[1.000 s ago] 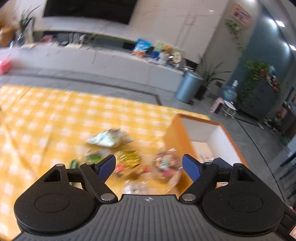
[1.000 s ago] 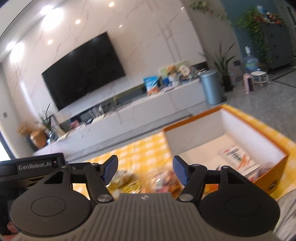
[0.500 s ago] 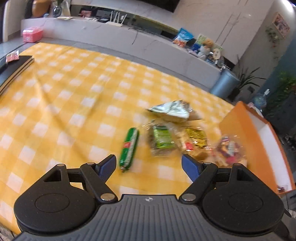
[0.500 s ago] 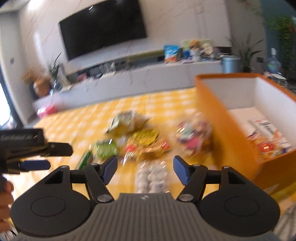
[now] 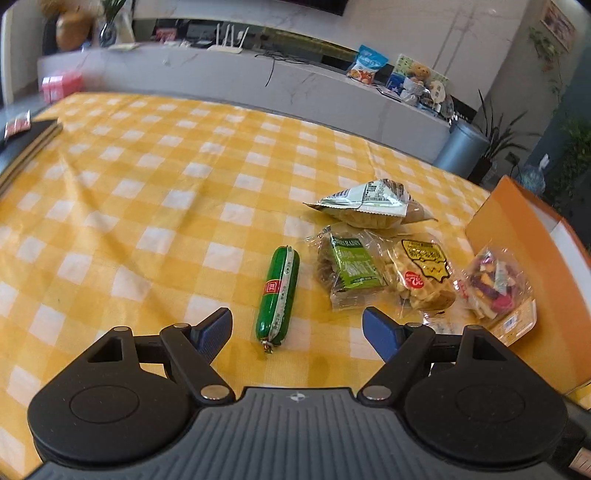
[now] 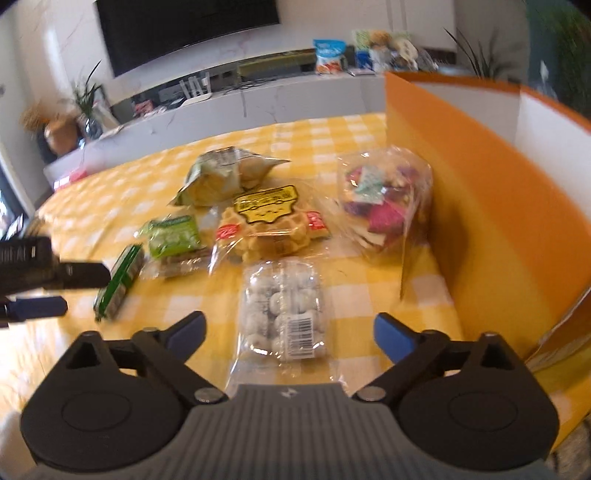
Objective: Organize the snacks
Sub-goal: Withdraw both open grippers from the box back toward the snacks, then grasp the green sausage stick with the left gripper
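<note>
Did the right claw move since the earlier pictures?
Yes. The right claw has dropped toward the table: the TV slid up its view, and the bag of white candies now lies between its jaws, which have just been opening, not touching it.

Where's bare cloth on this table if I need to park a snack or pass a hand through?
Free: the wide checked tablecloth left of the green sausage, running to the far edge. Crowded: the snack cluster between the sausage and the orange box, where the waffle pack, raisin pack and candy bag lie close together. A narrow strip flanks the white-ball pack.
</note>
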A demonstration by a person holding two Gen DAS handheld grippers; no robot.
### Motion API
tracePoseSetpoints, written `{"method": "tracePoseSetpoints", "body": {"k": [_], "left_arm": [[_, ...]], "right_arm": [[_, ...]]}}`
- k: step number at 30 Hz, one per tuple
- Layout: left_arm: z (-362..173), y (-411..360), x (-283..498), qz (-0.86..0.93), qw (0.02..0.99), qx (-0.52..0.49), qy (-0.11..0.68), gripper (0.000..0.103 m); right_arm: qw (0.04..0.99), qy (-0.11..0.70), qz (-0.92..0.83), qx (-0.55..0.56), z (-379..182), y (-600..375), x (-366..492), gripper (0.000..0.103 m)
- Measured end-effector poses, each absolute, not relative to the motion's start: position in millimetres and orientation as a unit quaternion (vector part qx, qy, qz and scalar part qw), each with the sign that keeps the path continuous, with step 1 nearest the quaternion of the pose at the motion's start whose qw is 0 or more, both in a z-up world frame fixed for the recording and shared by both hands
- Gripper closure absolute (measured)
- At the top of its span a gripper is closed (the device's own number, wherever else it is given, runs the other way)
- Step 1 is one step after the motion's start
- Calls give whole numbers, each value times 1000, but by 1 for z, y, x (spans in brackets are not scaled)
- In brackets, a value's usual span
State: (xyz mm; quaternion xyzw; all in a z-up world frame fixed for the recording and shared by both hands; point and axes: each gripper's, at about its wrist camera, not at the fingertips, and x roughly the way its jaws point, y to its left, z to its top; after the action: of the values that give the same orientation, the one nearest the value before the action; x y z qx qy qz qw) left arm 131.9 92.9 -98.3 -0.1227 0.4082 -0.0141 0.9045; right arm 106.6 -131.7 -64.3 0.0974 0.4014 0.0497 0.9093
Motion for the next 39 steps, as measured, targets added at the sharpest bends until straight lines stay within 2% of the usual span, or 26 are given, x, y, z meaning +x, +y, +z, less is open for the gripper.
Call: {"method": "tracePoseSetpoints", "body": {"k": [4, 10, 11, 15, 17, 18, 19, 20, 25, 29, 32, 35, 39], "left_arm": [[-106, 85, 140, -14, 908, -94, 407, 9], [-126, 81, 159, 8, 899, -68, 433, 18], [-125, 81, 160, 8, 900, -68, 430, 27], [-126, 83, 164, 9, 906, -67, 418, 42], [-125, 82, 165, 27, 906, -53, 419, 63], [-125, 81, 166, 34, 905, -46, 421, 67], [-124, 81, 165, 41, 905, -42, 421, 75], [-124, 81, 164, 45, 905, -41, 421, 77], [-121, 80, 152, 30, 900, -51, 431, 78], [-117, 70, 136, 5, 894, -39, 447, 78], [-115, 65, 130, -22, 885, -57, 461, 78], [-116, 54, 129, -20, 891, -28, 453, 78], [-118, 49, 131, -15, 896, -12, 443, 77]], "right_arm": [[905, 414, 51, 85, -70, -125, 112, 6], [905, 423, 37, 30, -72, -107, 114, 5], [905, 424, 36, 25, -73, -106, 115, 5], [905, 424, 34, 21, -73, -105, 114, 6], [906, 422, 31, 22, -73, -107, 113, 9], [906, 421, 29, 22, -72, -107, 112, 11], [907, 420, 26, 23, -72, -108, 112, 12], [907, 419, 24, 23, -72, -107, 112, 14], [905, 424, 19, -8, -70, -104, 105, 23], [907, 421, 28, -15, -67, -103, 97, 38], [906, 422, 25, -16, -66, -106, 92, 39], [906, 423, 24, -13, -67, -108, 90, 39], [905, 425, 15, -8, -69, -108, 95, 28]]}}
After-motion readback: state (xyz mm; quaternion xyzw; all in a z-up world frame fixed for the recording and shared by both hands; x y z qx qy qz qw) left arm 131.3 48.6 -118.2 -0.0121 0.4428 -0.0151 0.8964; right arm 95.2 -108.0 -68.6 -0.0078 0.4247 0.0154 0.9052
